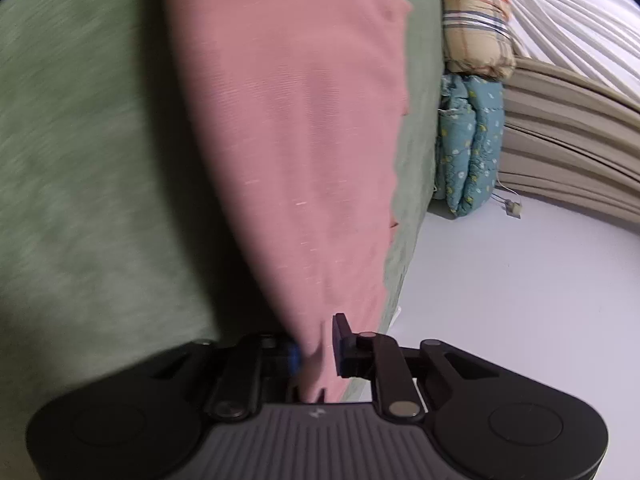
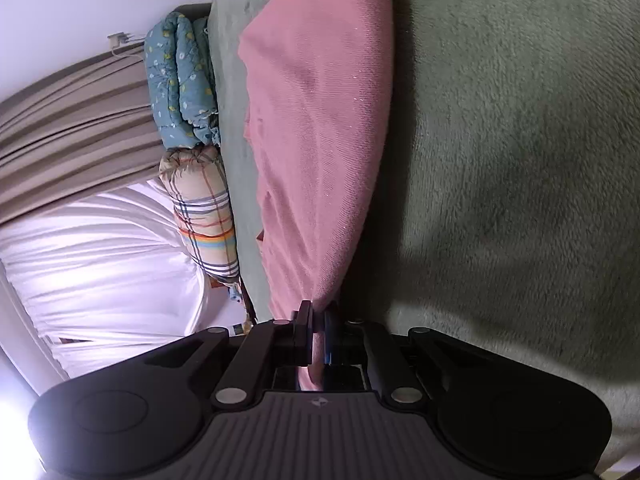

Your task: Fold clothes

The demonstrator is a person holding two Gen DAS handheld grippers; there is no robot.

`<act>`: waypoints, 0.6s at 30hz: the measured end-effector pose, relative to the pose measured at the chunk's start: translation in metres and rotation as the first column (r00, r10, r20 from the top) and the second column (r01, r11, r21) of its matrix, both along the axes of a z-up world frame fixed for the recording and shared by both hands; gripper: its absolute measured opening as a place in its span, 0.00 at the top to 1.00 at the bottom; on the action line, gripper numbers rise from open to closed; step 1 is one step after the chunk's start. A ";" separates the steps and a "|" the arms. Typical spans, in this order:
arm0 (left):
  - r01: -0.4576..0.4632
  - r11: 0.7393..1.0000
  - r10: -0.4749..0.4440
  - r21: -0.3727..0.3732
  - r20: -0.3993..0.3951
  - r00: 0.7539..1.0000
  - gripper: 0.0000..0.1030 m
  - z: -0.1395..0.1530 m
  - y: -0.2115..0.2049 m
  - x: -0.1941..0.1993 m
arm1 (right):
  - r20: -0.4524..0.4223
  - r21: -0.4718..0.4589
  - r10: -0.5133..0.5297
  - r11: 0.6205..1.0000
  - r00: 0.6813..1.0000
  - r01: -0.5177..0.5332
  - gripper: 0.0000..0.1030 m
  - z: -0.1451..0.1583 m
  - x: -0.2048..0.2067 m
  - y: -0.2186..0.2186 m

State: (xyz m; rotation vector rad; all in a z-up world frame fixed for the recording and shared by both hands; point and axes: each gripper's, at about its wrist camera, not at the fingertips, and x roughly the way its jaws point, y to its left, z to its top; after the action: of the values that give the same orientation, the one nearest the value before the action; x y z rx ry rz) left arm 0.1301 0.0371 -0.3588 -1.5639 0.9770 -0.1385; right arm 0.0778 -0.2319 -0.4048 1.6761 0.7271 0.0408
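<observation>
The pink garment (image 1: 288, 128) is lying stretched across the green bed cover (image 1: 80, 160), near its edge by the folded quilts (image 1: 472, 144). The left gripper (image 1: 316, 354) and right gripper (image 2: 318, 334) are each pinching an end of it, fingers closed on the cloth.

It was a bedroom in a home. A bed covered with a fuzzy green blanket (image 2: 520, 140) filled most of both views. Folded quilts, one teal floral quilt (image 2: 180, 84) and one striped plaid quilt (image 2: 204, 208), were stacked at its edge, and beige curtains (image 2: 72, 136) with a white sheer curtain (image 2: 100, 248) hung behind.
</observation>
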 end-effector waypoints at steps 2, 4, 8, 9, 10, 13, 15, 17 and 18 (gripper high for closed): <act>-0.010 1.000 0.010 -0.018 -0.012 1.000 0.93 -0.007 0.002 -0.006 | -0.008 -0.019 0.006 1.000 1.000 -0.006 0.88 -0.001 -0.002 0.001; -0.012 0.999 0.012 -0.038 -0.006 1.000 0.93 -0.009 0.005 -0.006 | -0.014 -0.043 0.013 0.999 1.000 -0.013 0.83 -0.001 -0.005 0.002; -0.008 0.999 0.010 -0.050 0.023 1.000 0.94 -0.003 0.002 0.001 | -0.018 -0.049 -0.011 0.999 1.000 0.010 0.69 -0.004 -0.007 0.005; -0.011 0.998 0.012 -0.059 0.024 1.000 0.94 -0.001 0.002 0.003 | -0.013 -0.058 -0.011 0.998 1.000 0.011 0.69 -0.003 -0.003 0.006; -0.011 0.998 0.012 -0.061 0.025 1.000 0.94 -0.001 0.002 0.002 | -0.007 -0.066 -0.008 0.998 1.000 0.008 0.69 -0.002 0.000 0.007; -0.011 0.998 0.013 -0.068 0.020 1.000 0.94 0.000 0.001 0.002 | 0.031 -0.093 0.000 0.996 1.000 0.003 0.78 0.000 0.009 0.010; -0.012 0.998 0.013 -0.069 0.013 1.000 0.94 0.000 0.001 0.003 | 0.035 -0.122 0.009 0.992 0.999 -0.004 0.91 0.001 0.012 0.008; -0.010 0.998 0.010 -0.068 0.011 1.000 0.94 -0.001 0.003 0.000 | 0.035 -0.144 0.006 0.990 0.999 -0.001 0.91 0.002 0.011 0.003; -0.010 0.998 0.011 -0.069 0.012 1.000 0.94 0.000 0.004 0.000 | 0.034 -0.151 -0.001 0.989 0.999 0.007 0.91 0.002 0.010 0.000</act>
State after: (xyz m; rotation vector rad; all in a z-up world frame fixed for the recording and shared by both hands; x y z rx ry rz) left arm 0.1299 0.0408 -0.3593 -1.6291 0.9634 -0.1758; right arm 0.0873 -0.2324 -0.4023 1.5289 0.6845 0.0111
